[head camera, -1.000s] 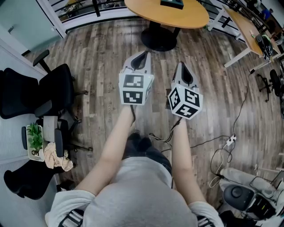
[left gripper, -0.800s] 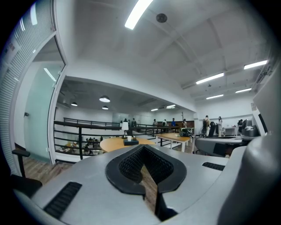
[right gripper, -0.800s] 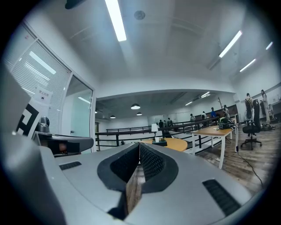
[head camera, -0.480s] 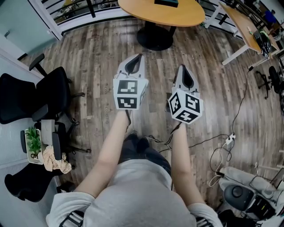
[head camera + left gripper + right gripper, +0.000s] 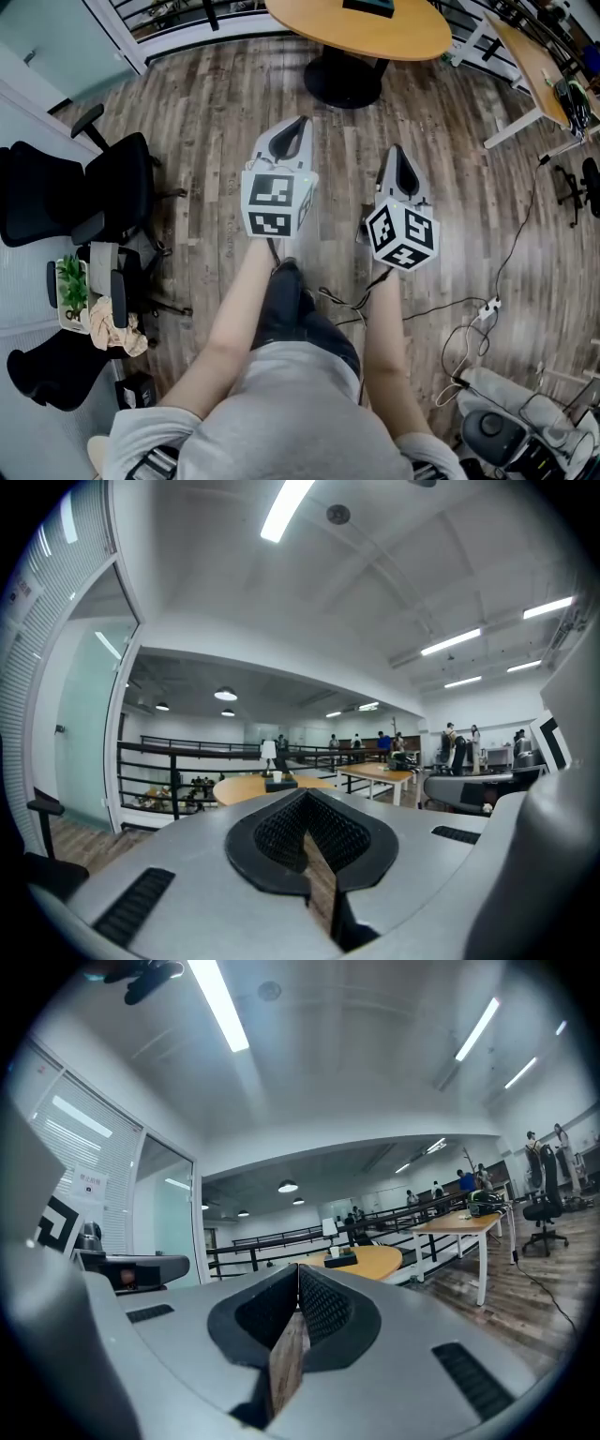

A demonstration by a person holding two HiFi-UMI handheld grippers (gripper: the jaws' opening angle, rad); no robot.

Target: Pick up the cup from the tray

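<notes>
Left claw (image 5: 298, 127) and right claw (image 5: 399, 155), each with its jaws pressed together on nothing, are side by side in the middle of the head view, above the brown wood-plank floor (image 5: 206, 112). The small white cup (image 5: 277, 775) stands on a dark rectangular tray (image 5: 367, 7) on the round orange-topped desk (image 5: 375, 33) at the top edge, well apart from both claws.
</notes>
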